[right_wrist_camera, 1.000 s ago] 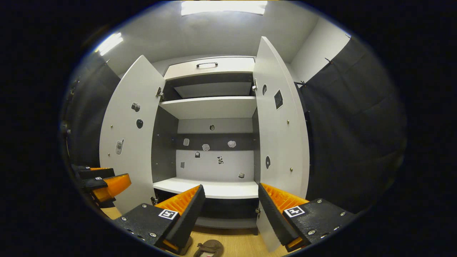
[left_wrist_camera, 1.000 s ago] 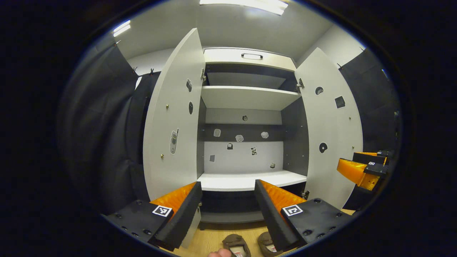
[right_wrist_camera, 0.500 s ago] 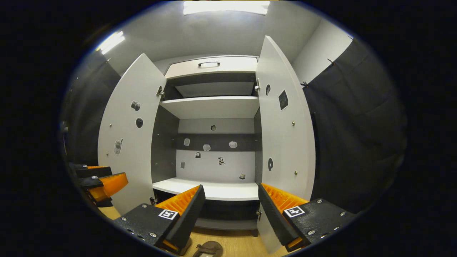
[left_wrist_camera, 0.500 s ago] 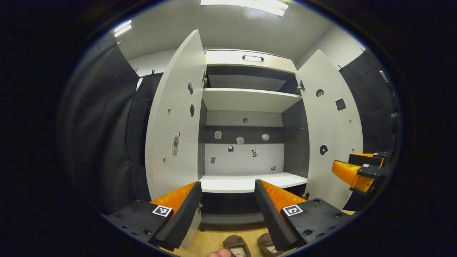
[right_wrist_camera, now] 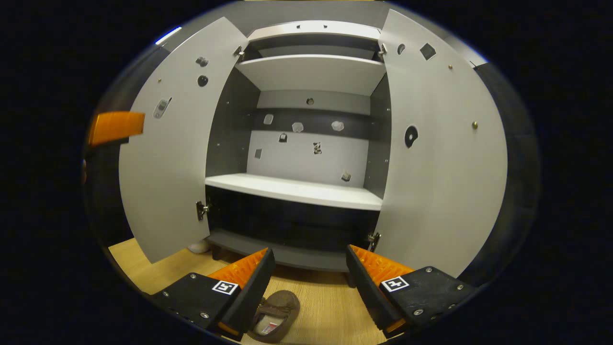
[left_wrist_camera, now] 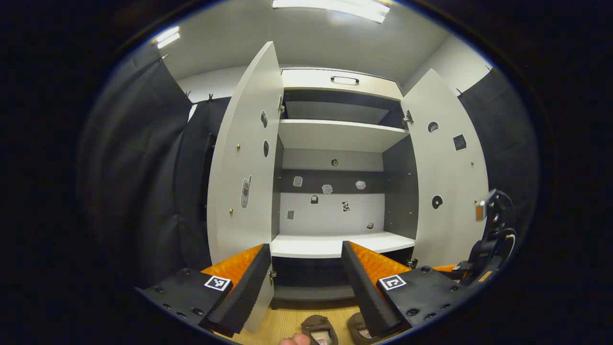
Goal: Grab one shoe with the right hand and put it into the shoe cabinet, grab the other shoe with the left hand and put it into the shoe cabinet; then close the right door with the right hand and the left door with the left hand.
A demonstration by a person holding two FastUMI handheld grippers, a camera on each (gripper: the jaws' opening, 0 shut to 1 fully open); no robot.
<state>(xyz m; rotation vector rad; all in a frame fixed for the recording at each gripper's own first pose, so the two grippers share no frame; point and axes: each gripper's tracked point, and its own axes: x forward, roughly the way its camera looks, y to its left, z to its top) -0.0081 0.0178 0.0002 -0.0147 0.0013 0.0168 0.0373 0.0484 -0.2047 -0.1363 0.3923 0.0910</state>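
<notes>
The white shoe cabinet (left_wrist_camera: 335, 244) (right_wrist_camera: 297, 189) stands straight ahead with both doors swung wide, the left door (left_wrist_camera: 249, 158) (right_wrist_camera: 167, 158) and the right door (left_wrist_camera: 445, 177) (right_wrist_camera: 440, 153). Two brown shoes (left_wrist_camera: 320, 329) (left_wrist_camera: 357, 326) lie on the wooden floor in front of it, low in the left gripper view. One brown shoe (right_wrist_camera: 273, 316) lies just below the right gripper (right_wrist_camera: 309, 278), which is open and empty above the floor. The left gripper (left_wrist_camera: 304, 268) is open and empty, held higher, facing the lower shelf. The right gripper's body (left_wrist_camera: 488, 244) shows beside the right door.
The cabinet has several white shelves, with small stickers on its back wall and doors, and a drawer with a handle (left_wrist_camera: 344, 79) on top. Black cloth walls (left_wrist_camera: 143, 167) hang on both sides. A fingertip (left_wrist_camera: 294, 340) shows at the bottom edge. The floor (right_wrist_camera: 330, 311) is light wood.
The right gripper has dropped and tilted down toward the floor, closer to the shoe and cabinet base. The left gripper has shifted slightly. Both stay open.
</notes>
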